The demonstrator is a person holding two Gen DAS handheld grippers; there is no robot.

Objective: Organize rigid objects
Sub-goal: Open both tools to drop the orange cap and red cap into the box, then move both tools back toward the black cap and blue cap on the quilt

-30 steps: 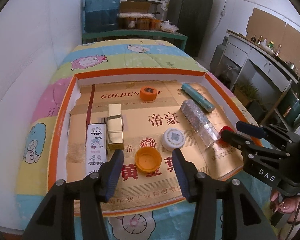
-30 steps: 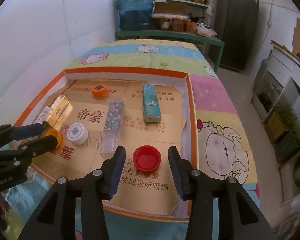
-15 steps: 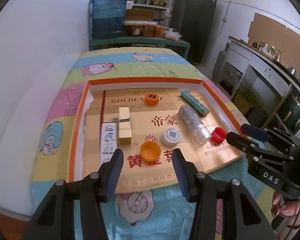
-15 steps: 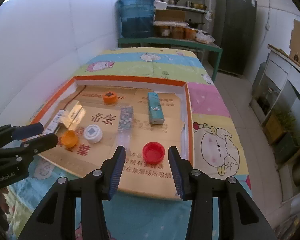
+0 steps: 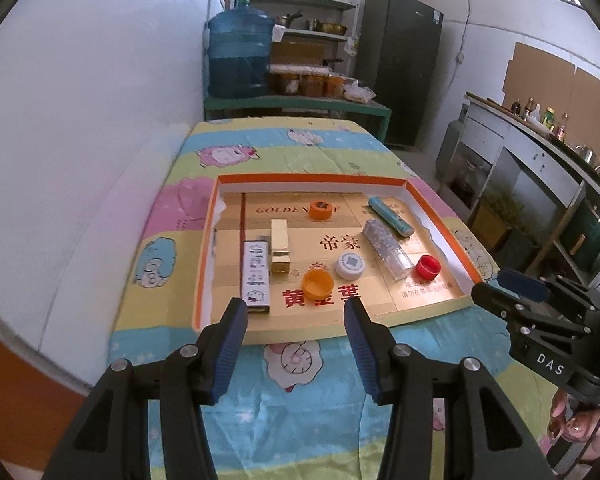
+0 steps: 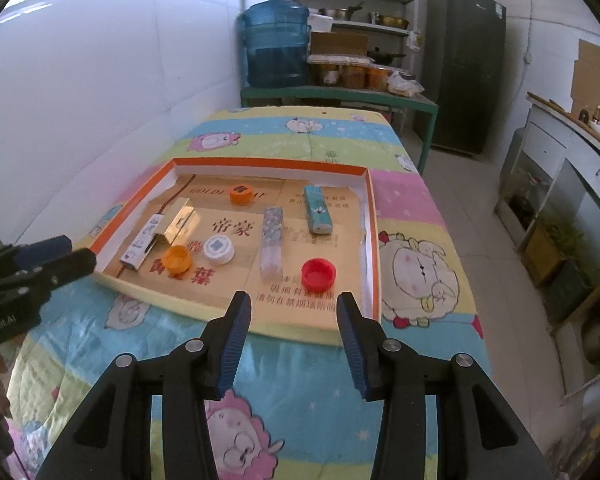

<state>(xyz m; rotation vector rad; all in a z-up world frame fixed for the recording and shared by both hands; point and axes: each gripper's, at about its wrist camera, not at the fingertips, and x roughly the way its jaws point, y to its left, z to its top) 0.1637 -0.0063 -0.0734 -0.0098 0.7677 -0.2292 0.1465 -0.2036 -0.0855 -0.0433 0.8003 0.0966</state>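
Lying open-side up in the tray [image 5: 440,216], the orange cap [image 5: 318,283] sits just ahead of the left gripper [image 5: 296,344], the red cap [image 6: 318,273] just ahead of the right gripper [image 6: 293,338]. Both grippers hang released, holding nothing. 3 long boxes lie lengthwise away. Cartoon quilt [image 6: 308,136] beneath; shelves and water jug [image 6: 278,46] behind.

Home kitchen: pot shelves [image 5: 312,8], fridge [image 5: 400,68], water jug [image 5: 240,56].
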